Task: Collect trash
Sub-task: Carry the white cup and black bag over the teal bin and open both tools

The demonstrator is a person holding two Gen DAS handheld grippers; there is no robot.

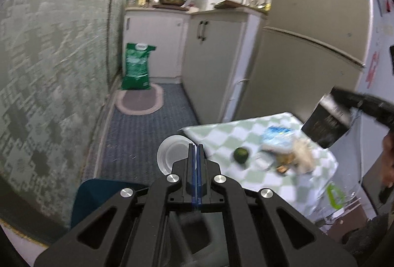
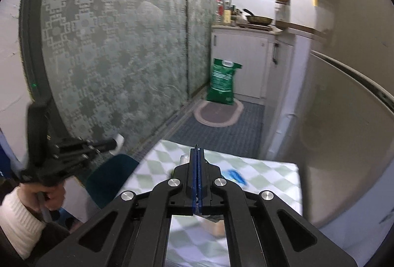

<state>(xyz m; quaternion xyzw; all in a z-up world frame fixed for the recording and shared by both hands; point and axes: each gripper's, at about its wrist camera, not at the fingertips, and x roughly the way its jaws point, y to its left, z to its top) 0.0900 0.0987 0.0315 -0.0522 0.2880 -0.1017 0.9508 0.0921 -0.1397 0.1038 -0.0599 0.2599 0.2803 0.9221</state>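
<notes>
My left gripper (image 1: 196, 146) is shut on the rim of a clear plastic cup (image 1: 172, 156), held off the table's left edge above the floor. The table (image 1: 221, 134) with a green-and-white checked cloth carries a green lime (image 1: 240, 155), a blue-and-white wrapper (image 1: 277, 136) and crumpled food scraps (image 1: 295, 158). My right gripper (image 2: 197, 151) is shut with nothing clearly between its jaws, above the table (image 2: 270, 175). It shows in the left wrist view (image 1: 327, 119) as a dark blurred shape above the table's far corner. The left gripper shows at the left of the right wrist view (image 2: 113, 143), with the cup.
A teal chair (image 1: 98, 195) stands left of the table. A fridge (image 1: 307, 50) is right behind the table. White cabinets (image 1: 209, 57), a green bag (image 1: 136, 67) and an oval mat (image 1: 140, 102) lie down the narrow aisle. A patterned wall (image 1: 49, 70) runs on the left.
</notes>
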